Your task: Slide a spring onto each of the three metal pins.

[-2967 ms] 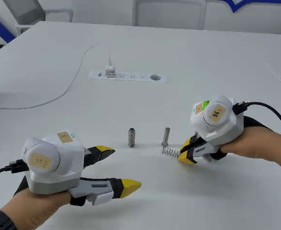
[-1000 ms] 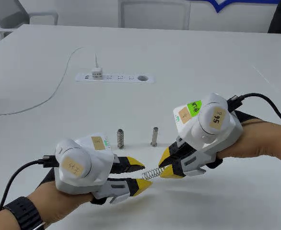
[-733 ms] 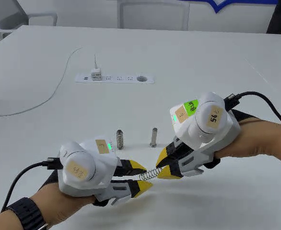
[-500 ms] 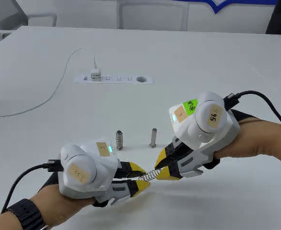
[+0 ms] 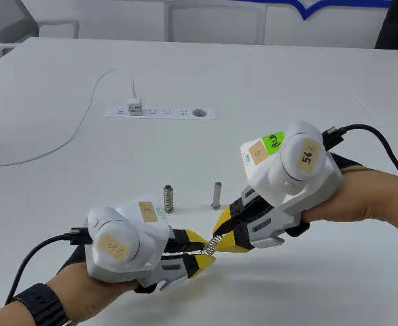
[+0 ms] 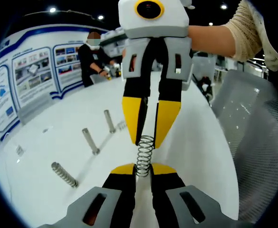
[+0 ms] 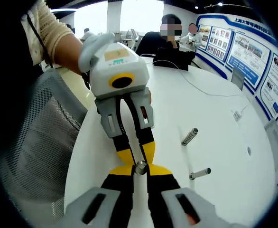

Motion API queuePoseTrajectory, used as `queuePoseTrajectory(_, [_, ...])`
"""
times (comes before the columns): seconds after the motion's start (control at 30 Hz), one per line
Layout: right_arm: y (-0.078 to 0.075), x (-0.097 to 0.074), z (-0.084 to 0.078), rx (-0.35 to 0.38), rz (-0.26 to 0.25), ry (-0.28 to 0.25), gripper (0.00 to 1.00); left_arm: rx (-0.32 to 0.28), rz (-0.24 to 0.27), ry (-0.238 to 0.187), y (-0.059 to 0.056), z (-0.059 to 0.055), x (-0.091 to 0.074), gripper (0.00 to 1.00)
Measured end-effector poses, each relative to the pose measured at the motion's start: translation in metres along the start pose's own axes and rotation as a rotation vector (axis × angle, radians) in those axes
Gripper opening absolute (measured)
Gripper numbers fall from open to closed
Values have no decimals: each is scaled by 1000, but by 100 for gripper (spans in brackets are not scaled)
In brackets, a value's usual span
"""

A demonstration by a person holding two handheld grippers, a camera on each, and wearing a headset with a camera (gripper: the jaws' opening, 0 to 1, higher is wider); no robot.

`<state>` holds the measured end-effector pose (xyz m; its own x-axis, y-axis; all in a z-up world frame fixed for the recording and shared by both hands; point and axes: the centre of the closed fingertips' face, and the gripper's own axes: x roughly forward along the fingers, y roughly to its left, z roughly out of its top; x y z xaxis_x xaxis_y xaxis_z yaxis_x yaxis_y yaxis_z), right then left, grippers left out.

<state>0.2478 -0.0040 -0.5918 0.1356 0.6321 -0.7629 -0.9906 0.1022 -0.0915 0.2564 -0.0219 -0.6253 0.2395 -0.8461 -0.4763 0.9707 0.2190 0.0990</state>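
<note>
Nearest, the left hand-held gripper [image 5: 202, 250] is pressed shut on one end of a small coiled metal spring [image 5: 210, 244]; the other end is pinched by the right hand-held gripper [image 5: 218, 236], so the spring is bridged between them over the white desk [image 5: 63, 170]; just beyond, a spring-covered metal pin [image 5: 168, 199] and a bare metal pin [image 5: 216, 195] are stood upright, unobstructed; farther off, a white power strip [image 5: 159, 112] is laid flat.

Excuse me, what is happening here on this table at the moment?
A person holds a gripper in each hand. The left gripper and the right gripper both have their jaws shut on one spring, each at one end, above the white table. One pin already carries a spring of its own; two bare pins stand beside it.
</note>
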Motion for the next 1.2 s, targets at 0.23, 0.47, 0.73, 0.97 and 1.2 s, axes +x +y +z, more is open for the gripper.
queuePoseTrajectory(0.23, [-2, -1, 6, 31, -19, -52, 11, -43, 1, -21, 1, 3, -1, 11])
queuePoseTrajectory(0.47, [-4, -1, 11, 54, -36, -92, 11, -59, 1, -30, 1, 5, 1, 11])
queuePoseTrajectory(0.73, [-6, -2, 14, 74, -59, -128, 11, -70, 1, -39, 1, 9, 3, 11])
queuePoseTrajectory(0.97, [-8, -3, 15, 87, -68, -140, 11, -72, 7, -47, 2, 10, 3, 11])
queuePoseTrajectory(1.2, [-9, -5, 13, 97, -78, -141, 11, -85, 16, -49, 4, 9, 1, 16])
